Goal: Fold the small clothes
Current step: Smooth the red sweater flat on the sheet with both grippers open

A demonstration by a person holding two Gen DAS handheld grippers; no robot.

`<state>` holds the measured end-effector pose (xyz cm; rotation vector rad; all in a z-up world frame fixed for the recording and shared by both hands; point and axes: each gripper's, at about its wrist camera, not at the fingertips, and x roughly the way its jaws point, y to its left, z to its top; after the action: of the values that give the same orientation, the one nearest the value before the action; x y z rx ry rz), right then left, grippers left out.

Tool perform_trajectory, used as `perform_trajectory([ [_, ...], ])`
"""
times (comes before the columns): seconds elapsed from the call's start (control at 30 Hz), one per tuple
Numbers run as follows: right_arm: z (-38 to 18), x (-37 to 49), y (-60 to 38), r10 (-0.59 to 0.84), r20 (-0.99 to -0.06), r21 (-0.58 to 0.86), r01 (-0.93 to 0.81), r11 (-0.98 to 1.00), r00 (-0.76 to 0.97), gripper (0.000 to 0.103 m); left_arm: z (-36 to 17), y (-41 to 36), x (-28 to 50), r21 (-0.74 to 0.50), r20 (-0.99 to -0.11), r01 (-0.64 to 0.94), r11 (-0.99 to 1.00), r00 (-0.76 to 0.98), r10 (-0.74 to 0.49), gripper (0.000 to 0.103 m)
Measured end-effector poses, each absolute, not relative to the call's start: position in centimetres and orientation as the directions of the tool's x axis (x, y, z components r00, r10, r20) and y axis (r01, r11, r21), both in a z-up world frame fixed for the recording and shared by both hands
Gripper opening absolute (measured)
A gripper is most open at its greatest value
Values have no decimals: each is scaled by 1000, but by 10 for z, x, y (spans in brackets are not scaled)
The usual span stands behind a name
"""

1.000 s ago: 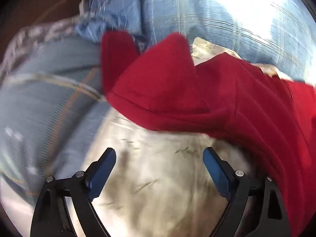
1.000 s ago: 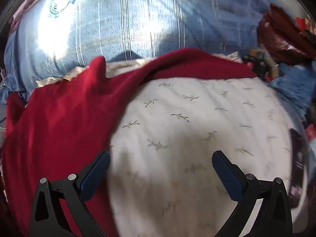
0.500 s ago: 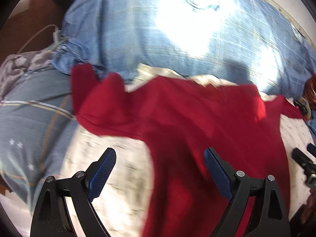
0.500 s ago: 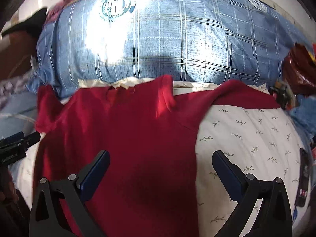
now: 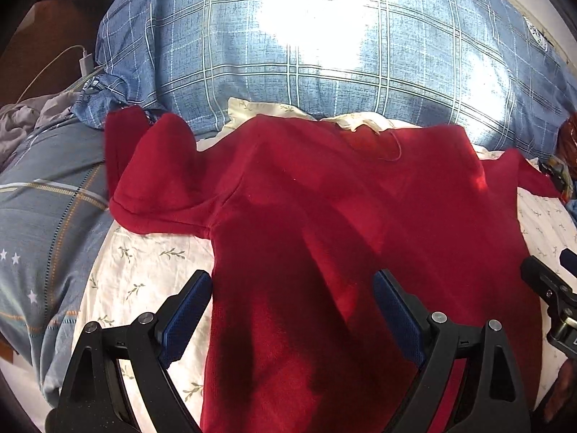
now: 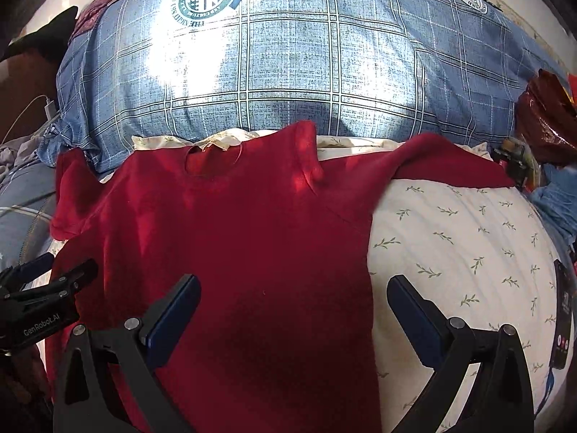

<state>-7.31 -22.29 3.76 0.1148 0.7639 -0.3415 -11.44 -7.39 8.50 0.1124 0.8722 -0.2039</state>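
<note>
The left gripper (image 5: 292, 310) hangs with its jaws wide apart and nothing between them, above the lower body of the red shirt (image 5: 324, 216). The right gripper (image 6: 294, 310) is likewise spread and empty, straddling the shirt's right side seam, one finger over red cloth and the other over the leaf-print sheet (image 6: 468, 238).

The shirt lies spread on that sheet, neckline (image 6: 212, 158) toward 12 o'clock against the blue plaid pillow (image 6: 288, 72). Its left sleeve (image 5: 151, 180) at 10 o'clock is bunched and partly draped over a grey-blue quilt (image 5: 43, 216); the right sleeve (image 6: 450, 166) runs out toward 2 o'clock. A phone (image 6: 562, 317) lies at 4 o'clock near the sheet's edge.

Risks, as I judge them: the knit is soft and sits on loose bedding, so a pinch at the seam may catch the sheet along with the shirt and drag both. The crumpled left sleeve could fold in crooked if not flattened first. With the grippers working close together, they may knock each other mid-fold.
</note>
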Motion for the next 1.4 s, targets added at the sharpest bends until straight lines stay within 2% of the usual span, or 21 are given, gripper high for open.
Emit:
perform_trajectory([
  [1.4,23,-52,-203,-241,-721,-42,306,951,649,103,61,-76,-89,16,-754,180,984,649,-107,91],
])
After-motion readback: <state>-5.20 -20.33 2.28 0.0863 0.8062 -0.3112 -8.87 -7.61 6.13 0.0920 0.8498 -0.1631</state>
